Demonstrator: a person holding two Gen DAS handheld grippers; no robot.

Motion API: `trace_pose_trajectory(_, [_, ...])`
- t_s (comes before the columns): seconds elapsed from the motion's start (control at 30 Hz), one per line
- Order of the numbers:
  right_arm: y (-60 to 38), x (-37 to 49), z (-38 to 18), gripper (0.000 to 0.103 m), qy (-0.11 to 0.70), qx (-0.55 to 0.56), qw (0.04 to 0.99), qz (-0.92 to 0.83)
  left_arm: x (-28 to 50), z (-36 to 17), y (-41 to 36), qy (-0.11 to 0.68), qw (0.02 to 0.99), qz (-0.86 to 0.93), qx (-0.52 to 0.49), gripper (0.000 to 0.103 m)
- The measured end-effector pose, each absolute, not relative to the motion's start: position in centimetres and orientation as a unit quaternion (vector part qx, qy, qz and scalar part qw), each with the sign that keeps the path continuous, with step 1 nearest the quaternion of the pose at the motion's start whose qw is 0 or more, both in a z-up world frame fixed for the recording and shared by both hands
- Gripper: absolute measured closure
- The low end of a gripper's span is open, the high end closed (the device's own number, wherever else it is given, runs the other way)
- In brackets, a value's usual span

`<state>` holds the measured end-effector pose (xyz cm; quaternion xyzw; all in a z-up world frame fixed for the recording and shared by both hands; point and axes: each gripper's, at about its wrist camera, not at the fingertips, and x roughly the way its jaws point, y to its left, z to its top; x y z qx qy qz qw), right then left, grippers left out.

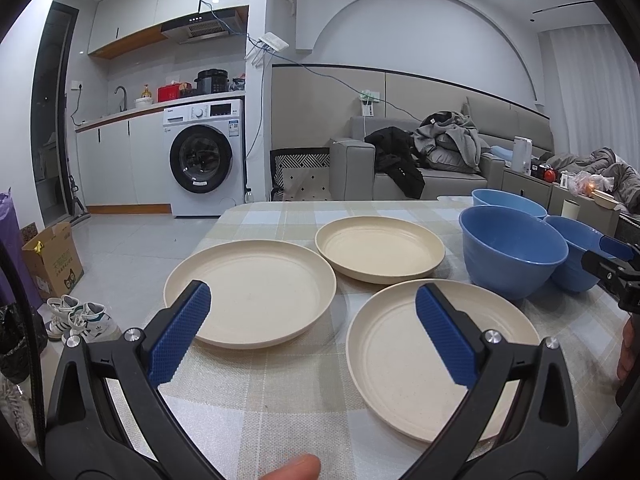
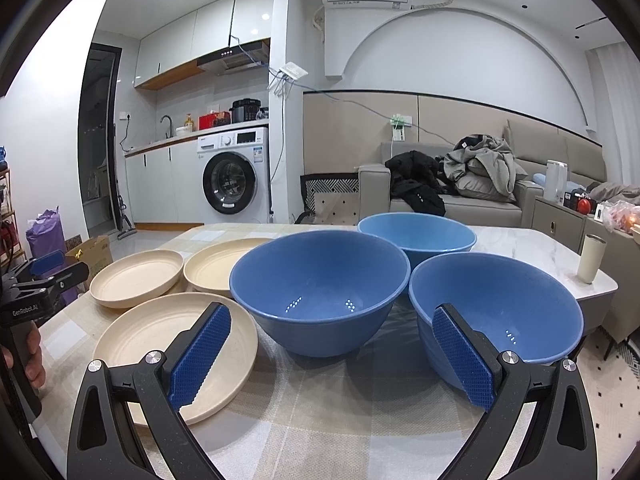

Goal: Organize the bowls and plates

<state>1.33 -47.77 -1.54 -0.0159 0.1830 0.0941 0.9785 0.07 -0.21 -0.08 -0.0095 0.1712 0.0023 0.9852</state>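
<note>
Three cream plates lie on the checked tablecloth: a left one (image 1: 252, 292), a far one (image 1: 380, 248) and a near right one (image 1: 436, 356). Three blue bowls stand to their right: a middle one (image 2: 320, 292), a far one (image 2: 416, 236) and a near right one (image 2: 496, 304). My left gripper (image 1: 312, 304) is open and empty above the near plates. My right gripper (image 2: 332, 324) is open and empty, just short of the middle and right bowls. The right gripper also shows at the right edge of the left wrist view (image 1: 616, 264).
A cream tumbler (image 2: 592, 260) stands on the bare marble table top (image 2: 532, 248) at the right. A sofa with clothes (image 2: 460, 184) lies beyond the table. A cardboard box (image 1: 52, 260) and shoes (image 1: 80, 316) sit on the floor at the left.
</note>
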Motion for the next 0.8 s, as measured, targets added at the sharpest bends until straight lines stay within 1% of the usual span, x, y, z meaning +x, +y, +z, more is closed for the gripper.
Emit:
trace_pose_trajectory(0.3, [-47.8,1.2,-0.2,0.0,0.184,0.001,0.979,0.087,0.3,0.6,0.7,0.19,0.981,-0.001,-0.022,0.001])
trace_pose_trajectory(0.63, [-46.1,2.0,1.4,0.0,0.221,0.023,0.966,0.13,-0.2,3.2,3.2,0.199,0.978,-0.005,-0.055,0.001])
trace_pose_trajectory(0.8, [-44.6,2.5,2.5,0.0,0.226,0.022,0.963,0.148,-0.3,5.1,4.1,0.197,0.979,0.002,-0.044,0.001])
